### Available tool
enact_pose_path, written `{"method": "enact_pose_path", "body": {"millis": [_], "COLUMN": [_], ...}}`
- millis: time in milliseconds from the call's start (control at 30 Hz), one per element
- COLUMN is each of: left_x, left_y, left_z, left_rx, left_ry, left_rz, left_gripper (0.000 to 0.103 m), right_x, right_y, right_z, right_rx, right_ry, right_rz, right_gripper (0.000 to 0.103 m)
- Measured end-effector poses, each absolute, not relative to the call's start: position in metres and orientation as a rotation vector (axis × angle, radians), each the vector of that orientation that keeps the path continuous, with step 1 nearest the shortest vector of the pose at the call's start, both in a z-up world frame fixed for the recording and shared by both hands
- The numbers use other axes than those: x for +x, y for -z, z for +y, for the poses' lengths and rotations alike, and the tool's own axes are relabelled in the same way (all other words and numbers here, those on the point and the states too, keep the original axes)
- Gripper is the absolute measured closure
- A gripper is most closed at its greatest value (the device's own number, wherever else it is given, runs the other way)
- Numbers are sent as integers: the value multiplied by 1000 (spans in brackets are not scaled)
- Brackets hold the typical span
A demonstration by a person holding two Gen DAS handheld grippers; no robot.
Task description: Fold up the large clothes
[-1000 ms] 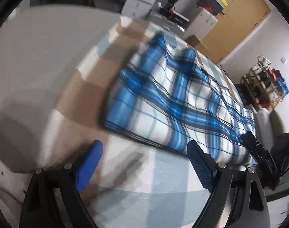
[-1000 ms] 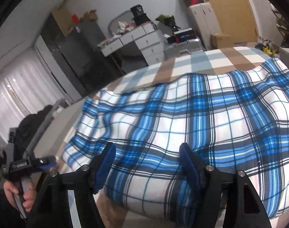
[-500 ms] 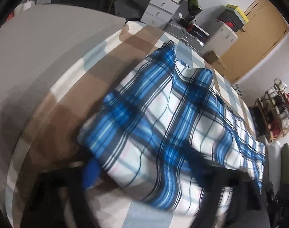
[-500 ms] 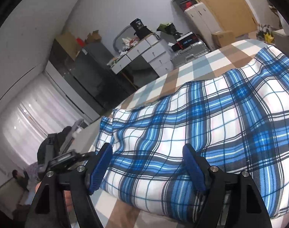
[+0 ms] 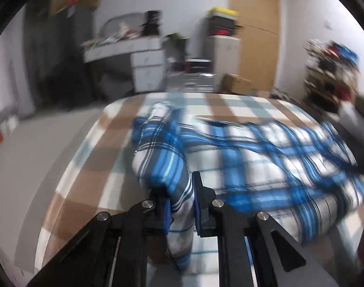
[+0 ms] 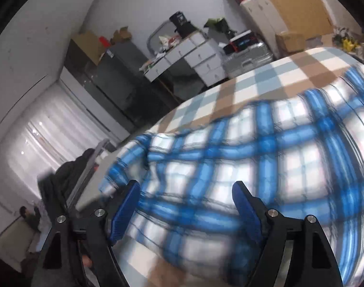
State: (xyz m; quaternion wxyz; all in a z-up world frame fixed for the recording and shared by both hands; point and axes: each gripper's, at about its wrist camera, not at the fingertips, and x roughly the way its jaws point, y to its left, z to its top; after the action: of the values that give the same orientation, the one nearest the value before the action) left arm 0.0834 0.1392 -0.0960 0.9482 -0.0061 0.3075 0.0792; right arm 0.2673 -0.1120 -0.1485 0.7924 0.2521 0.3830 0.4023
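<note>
with the left gripper (image 5: 180, 203) closing on a bunched corner of the plaid garment (image 5: 253, 157) lying on the checked bedspread (image 5: 91, 167), bring the open, empty right gripper (image 6: 185, 205) to the garment's near edge before lifting evenly.

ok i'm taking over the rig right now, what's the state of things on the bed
Left claw: closing, with a bunched corner of the plaid cloth pinched between its pads.
Right claw: jaws wide apart, over the near edge of the cloth, nothing gripped.
The cloth lies spread across the checked bed, rumpled, with no finished fold to be seen; both views are blurred.
Left to do: probably grip the near edge with the right claw, carry both held parts across to make the fold, then smooth it.
</note>
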Motion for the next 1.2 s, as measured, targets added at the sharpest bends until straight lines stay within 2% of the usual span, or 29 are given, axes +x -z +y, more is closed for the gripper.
{"method": "enact_pose_path", "body": {"millis": [67, 167, 300, 400, 633, 733, 767, 800, 833, 867, 900, 1067, 1200], "left_x": [81, 76, 75, 79, 93, 94, 93, 91, 90, 87, 85, 66, 44], "left_y": [99, 98, 96, 97, 100, 100, 99, 98, 98, 98, 97, 93, 72], "left_z": [135, 138, 137, 133, 145, 154, 158, 161, 166, 172, 178, 227, 254], "left_rx": [22, 32, 30, 23, -35, -95, -116, -130, -139, -144, -141, -185, -169], "left_ry": [-123, -81, -46, -30, -46, -32, -31, -30, -35, -47, -65, -160, -204], "left_rz": [624, 614, 637, 646, 711, 722, 714, 708, 705, 703, 707, 722, 675], "left_gripper": [93, 93, 94, 94, 94, 94, 94, 94, 94, 94, 94, 95, 95], "right_x": [287, 326, 351, 353, 348, 341, 338, 331, 326, 321, 317, 317, 315], "right_y": [132, 111, 121, 138, 173, 174, 174, 172, 168, 164, 161, 144, 110], "right_z": [-99, -33, 66, 136, 230, 253, 257, 263, 268, 272, 274, 270, 266], "right_rx": [580, 441, 158, -85, -426, -588, -617, -664, -680, -671, -673, -546, -425], "right_ry": [-916, -997, -988, -932, -781, -722, -713, -713, -730, -763, -762, -804, -892], "right_rz": [858, 1056, 1317, 1442, 1546, 1483, 1467, 1429, 1400, 1385, 1371, 1345, 1292], "right_gripper": [22, 22, 22, 22, 22, 29, 39, 54, 63, 88, 92, 95, 96]}}
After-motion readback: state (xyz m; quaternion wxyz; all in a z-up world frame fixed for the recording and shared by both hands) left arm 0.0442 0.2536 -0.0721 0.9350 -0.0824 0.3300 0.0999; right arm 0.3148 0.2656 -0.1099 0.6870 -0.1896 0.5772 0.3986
